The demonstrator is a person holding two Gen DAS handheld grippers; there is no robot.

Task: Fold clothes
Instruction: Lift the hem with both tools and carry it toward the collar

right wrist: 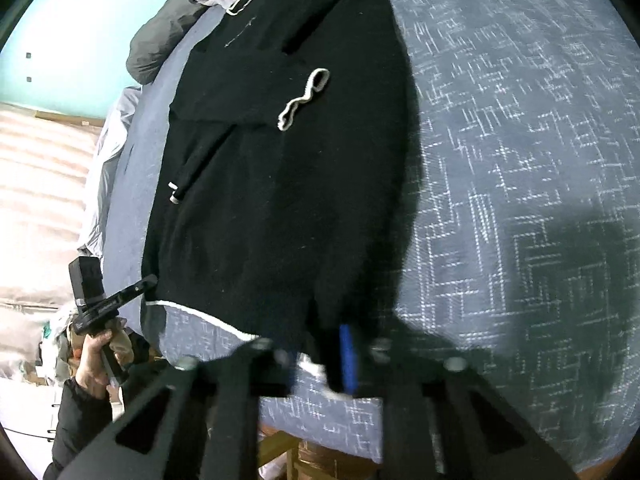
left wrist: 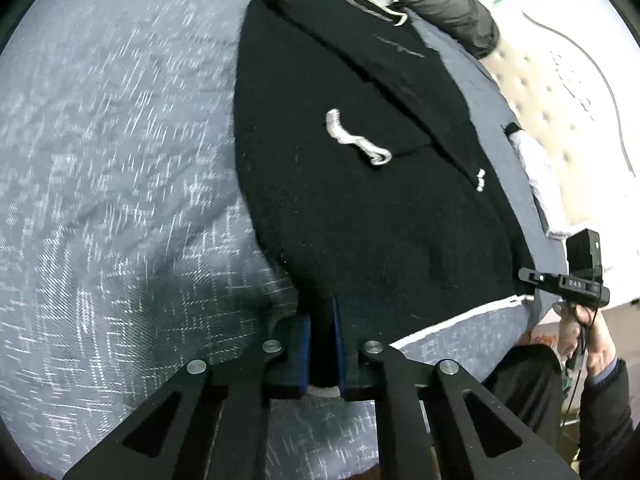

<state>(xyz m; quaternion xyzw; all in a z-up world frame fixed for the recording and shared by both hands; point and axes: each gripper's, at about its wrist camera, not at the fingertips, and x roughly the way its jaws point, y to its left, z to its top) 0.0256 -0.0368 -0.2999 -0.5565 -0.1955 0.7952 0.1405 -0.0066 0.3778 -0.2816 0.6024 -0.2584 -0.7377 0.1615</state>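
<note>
— While both claws work at the near hem, how far has the folding got?

— Partway, I'd judge. The black hooded sweatshirt (left wrist: 360, 184) lies flat on the blue-grey patterned bed cover (left wrist: 120, 160), already narrowed into a long strip, with a sleeve laid across its front; the sleeve's white cuff (left wrist: 356, 140) sits near the middle. What seems left is bringing the hem up toward the hood.

— Which way does it point?

— Its long axis runs away from the holder: white-edged hem (left wrist: 452, 320) at the near edge of the bed, hood end far off beside a heap of grey and dark clothes (left wrist: 440, 4).

— And the claws?

— The left claw (left wrist: 322, 344) is pinched tight on the hem's left corner, black cloth between its blue pads. The right claw (right wrist: 320, 354) grips the opposite corner, though that view is blurred.
</note>
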